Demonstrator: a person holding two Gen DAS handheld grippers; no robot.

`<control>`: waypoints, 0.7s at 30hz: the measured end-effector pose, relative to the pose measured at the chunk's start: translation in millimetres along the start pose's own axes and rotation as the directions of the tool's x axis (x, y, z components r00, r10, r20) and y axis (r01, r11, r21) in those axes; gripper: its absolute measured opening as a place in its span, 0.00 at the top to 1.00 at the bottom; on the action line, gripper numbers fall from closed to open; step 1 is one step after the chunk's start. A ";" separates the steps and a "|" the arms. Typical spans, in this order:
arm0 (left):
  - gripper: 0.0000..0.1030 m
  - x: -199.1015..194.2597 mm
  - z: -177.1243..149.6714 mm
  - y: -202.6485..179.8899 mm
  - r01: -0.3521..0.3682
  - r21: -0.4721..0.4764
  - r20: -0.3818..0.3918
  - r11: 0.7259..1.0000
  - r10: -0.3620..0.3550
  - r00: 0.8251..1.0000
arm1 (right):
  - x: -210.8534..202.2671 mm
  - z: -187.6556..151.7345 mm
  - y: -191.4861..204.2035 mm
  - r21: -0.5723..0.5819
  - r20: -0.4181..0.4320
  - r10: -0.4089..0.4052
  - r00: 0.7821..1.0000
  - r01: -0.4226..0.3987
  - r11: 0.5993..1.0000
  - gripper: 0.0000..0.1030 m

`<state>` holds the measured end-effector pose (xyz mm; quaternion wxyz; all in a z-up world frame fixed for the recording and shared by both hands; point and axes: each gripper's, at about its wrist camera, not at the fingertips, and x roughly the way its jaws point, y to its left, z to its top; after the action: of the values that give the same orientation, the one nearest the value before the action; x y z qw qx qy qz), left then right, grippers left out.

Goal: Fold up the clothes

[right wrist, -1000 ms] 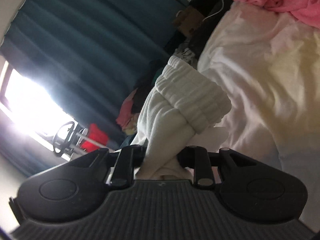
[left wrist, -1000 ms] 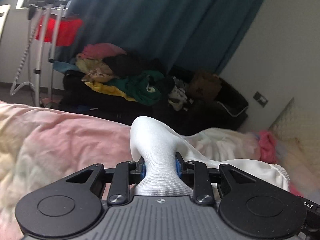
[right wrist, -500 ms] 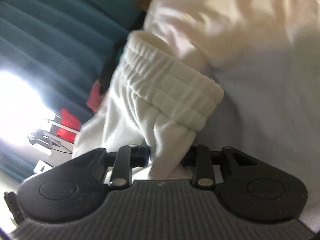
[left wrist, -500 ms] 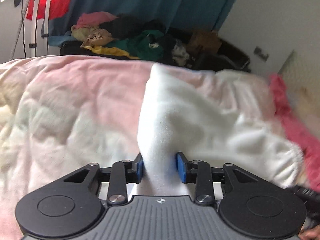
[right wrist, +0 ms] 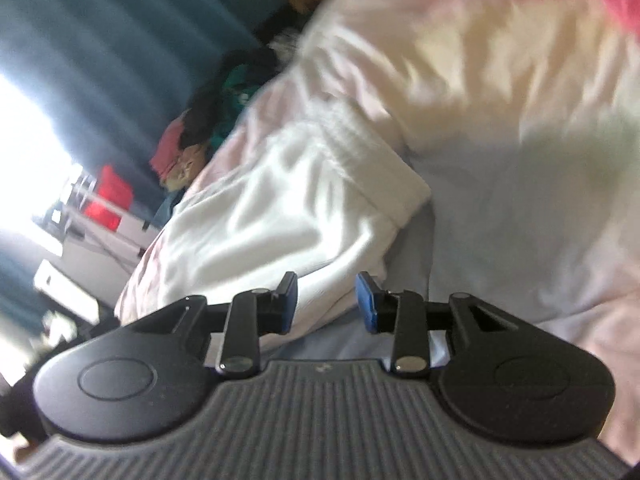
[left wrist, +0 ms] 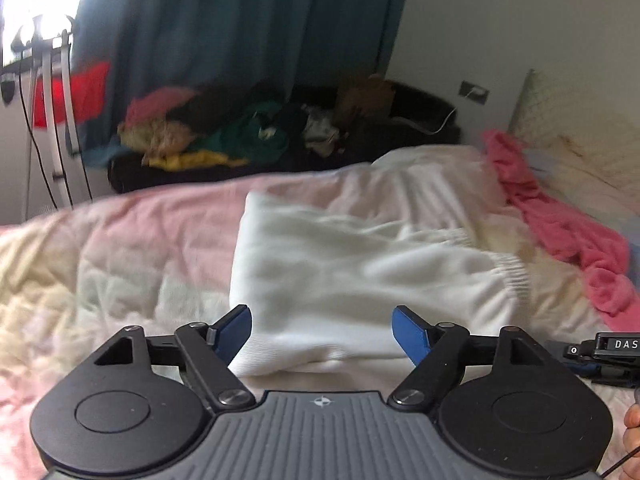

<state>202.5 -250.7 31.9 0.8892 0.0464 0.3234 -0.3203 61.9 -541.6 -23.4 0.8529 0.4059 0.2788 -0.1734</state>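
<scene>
We are opening both the left gripper (left wrist: pixel 322 334) and the right gripper (right wrist: pixel 327 304); the white garment (left wrist: pixel 360 280) lies loose between them on the bed (left wrist: pixel 120 260).

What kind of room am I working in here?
Most likely a bedroom: a bed with a pastel quilt, a pillow at its head, teal curtains and a heap of clothes beside the bed.

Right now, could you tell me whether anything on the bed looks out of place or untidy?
Mostly the pink garment, lying crumpled and unfolded along the bed's right side beside the pillow. The white garment lies folded flat on the quilt, its elastic edge slightly puckered.
</scene>
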 end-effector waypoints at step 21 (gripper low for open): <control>0.00 -278.3 -54.6 -79.4 -0.090 0.036 0.296 0.995 0.075 0.952 | -234.9 -79.7 108.7 -0.432 0.235 0.181 0.955 -0.065 0.899 0.18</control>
<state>-37.8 -147.4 167.1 0.9386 0.0336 0.1773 -0.2942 -92.3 -396.0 145.1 0.9593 0.2025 0.1647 -0.1081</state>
